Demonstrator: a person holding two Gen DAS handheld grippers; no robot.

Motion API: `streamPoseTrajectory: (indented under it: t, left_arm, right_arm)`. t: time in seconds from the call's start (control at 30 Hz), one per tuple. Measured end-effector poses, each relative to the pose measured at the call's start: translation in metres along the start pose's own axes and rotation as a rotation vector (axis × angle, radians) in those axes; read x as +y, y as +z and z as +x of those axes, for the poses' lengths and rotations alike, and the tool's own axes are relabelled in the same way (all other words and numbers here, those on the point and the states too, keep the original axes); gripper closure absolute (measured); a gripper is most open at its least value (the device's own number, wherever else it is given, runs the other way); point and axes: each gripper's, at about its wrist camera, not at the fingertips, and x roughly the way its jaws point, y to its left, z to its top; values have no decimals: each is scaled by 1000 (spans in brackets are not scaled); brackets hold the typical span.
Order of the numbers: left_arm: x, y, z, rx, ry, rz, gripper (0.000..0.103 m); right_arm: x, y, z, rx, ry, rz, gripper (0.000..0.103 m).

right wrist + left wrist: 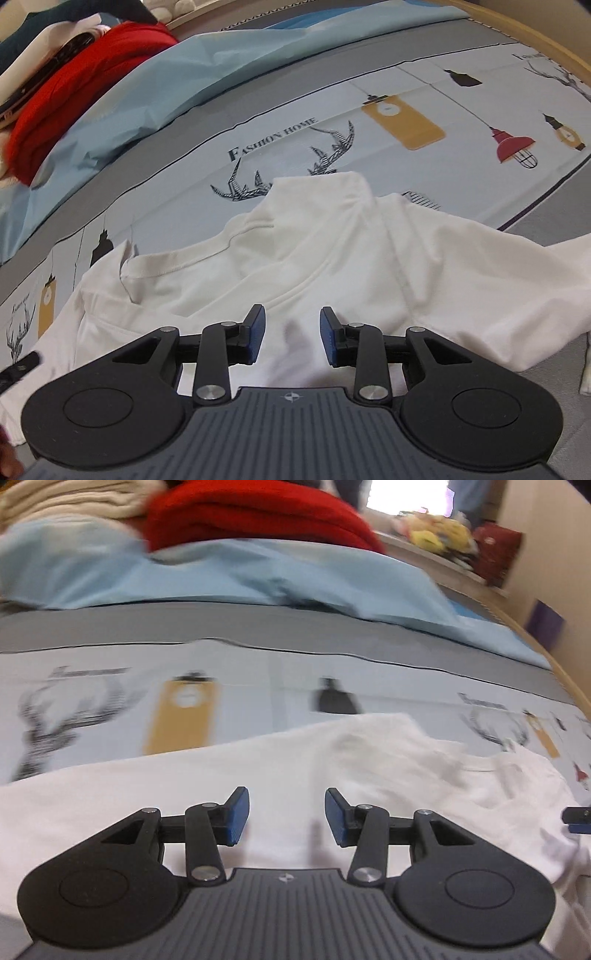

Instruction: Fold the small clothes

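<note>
A small white T-shirt (332,775) lies spread and partly rumpled on the printed tablecloth (258,686). My left gripper (287,816) is open and empty, just above the shirt's body. In the right wrist view the same white T-shirt (314,251) shows its neckline and a sleeve folded up toward the far side. My right gripper (291,334) is open and empty over the shirt's near part. The tip of the right gripper shows at the right edge of the left wrist view (578,819). The tip of the left gripper shows at the left edge of the right wrist view (18,365).
A light blue cloth (258,576) lies across the far side of the table, with a folded red garment (251,513) and cream fabric (74,498) on it. The blue cloth (147,92) and red garment (74,92) also show in the right wrist view. The table's wooden edge (546,653) curves at the right.
</note>
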Motion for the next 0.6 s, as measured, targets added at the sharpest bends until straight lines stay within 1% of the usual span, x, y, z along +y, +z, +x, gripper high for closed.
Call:
streamPoseTrajectory:
  t: [0.07, 0.1, 0.17, 0.23, 0.27, 0.3, 0.33, 0.37, 0.4, 0.43, 0.47, 0.5, 0.57, 0.6]
  left_arm:
    - [-12, 0, 11, -19, -25, 31, 53]
    - [-25, -2, 19, -26, -17, 44, 53]
    - [-25, 2, 40, -10, 12, 38, 53]
    - [-27, -1, 60, 19, 23, 22, 56]
    - [-26, -3, 64, 23, 20, 20, 60]
    - [-27, -4, 68, 9, 23, 37, 69]
    - [-31, -6, 72, 0, 26, 75, 81]
    - [-33, -6, 72, 7, 16, 113, 98]
    - [-33, -4, 74, 11, 19, 129, 100]
    - [-31, -2, 76, 13, 34, 133, 100]
    - [-26, 1, 77, 10, 85, 127, 100]
    - [-18, 3, 78, 5, 132, 94, 100]
    - [6, 6, 75, 2, 209, -13, 100]
    - [9, 6, 71, -4, 237, -33, 100]
  right_arm:
    - [-3, 1, -3, -7, 4, 4, 69]
    - [-5, 2, -5, -13, 8, 5, 69]
    - [-11, 4, -9, -24, 7, 3, 69]
    - [-19, 5, -12, -26, 4, 2, 69]
    - [-23, 6, -13, -25, 4, 5, 69]
    - [-27, 8, -14, -25, 7, 7, 69]
    - [-31, 10, -16, -29, 8, 8, 69]
    - [-35, 12, -17, -37, 5, 9, 69]
    - [-39, 15, -19, -46, 0, 15, 69]
    - [-43, 18, -20, -55, -4, 25, 69]
    - [-48, 20, -22, -64, -6, 40, 69]
    - [-52, 22, -24, -74, -9, 52, 69]
    - [-60, 25, -30, -99, -19, 78, 69]
    - [-64, 26, -32, -110, -25, 90, 69]
